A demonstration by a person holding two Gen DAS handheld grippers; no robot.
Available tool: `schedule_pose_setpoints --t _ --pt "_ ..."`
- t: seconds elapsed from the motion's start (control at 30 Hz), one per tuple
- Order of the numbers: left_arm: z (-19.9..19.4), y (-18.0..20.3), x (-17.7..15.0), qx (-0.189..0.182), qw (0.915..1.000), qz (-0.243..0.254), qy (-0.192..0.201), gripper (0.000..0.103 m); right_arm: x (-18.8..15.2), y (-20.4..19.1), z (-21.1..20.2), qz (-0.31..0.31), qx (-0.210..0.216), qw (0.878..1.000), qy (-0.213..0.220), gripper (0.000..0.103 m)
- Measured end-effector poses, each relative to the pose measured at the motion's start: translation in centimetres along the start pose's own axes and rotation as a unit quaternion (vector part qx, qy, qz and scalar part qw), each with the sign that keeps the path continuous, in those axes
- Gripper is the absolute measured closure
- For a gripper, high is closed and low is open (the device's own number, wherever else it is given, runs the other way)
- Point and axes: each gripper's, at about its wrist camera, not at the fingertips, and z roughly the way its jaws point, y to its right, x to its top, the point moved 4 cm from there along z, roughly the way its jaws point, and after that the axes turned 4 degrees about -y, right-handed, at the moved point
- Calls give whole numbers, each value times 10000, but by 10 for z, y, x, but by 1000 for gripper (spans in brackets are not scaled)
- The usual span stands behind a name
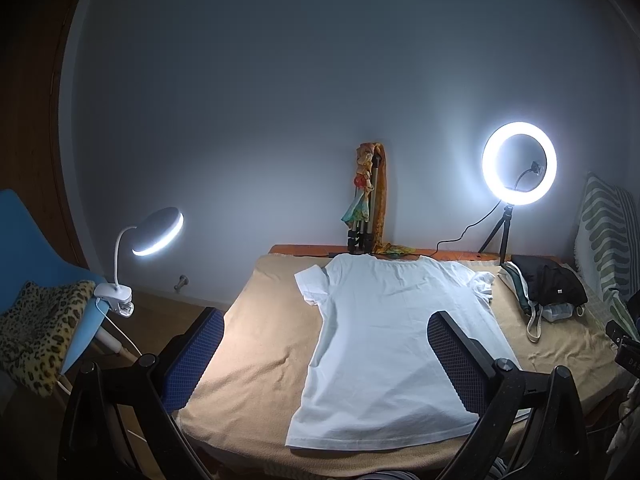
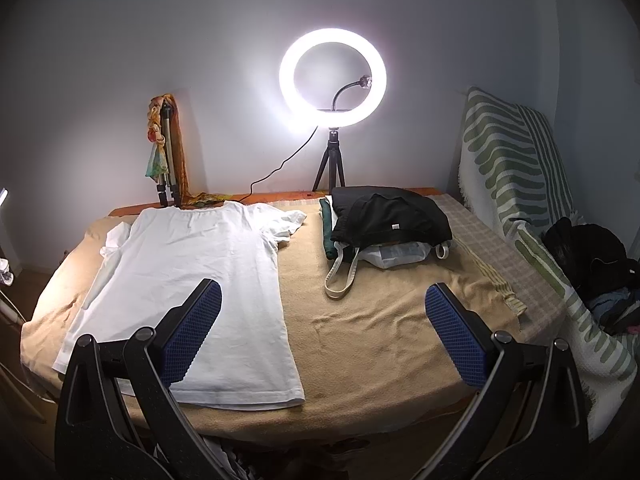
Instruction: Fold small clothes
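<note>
A white T-shirt (image 1: 384,344) lies spread flat on the tan blanket (image 1: 260,336) over the table, collar at the far edge, hem toward me. It also shows in the right wrist view (image 2: 200,280), on the left half of the blanket (image 2: 380,332). My left gripper (image 1: 326,356) is open and empty, held above the shirt's near half. My right gripper (image 2: 322,332) is open and empty, above the blanket beside the shirt's right edge, its left finger (image 2: 192,332) over the shirt.
A pile of black and other clothes with a strapped bag (image 2: 384,224) lies at the far right. A ring light (image 2: 332,80) and a folded tripod (image 2: 166,152) stand at the back edge. A clip lamp (image 1: 156,236) and blue chair (image 1: 36,240) stand left; a striped-cloth-covered chair (image 2: 516,168) right.
</note>
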Motion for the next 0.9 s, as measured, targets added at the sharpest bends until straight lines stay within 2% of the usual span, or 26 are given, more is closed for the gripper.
schedule_pose_setpoints --t 0.9 --pt "-2 6 -4 6 10000 36 21 0 0 -1 -1 9 8 10000 9 0"
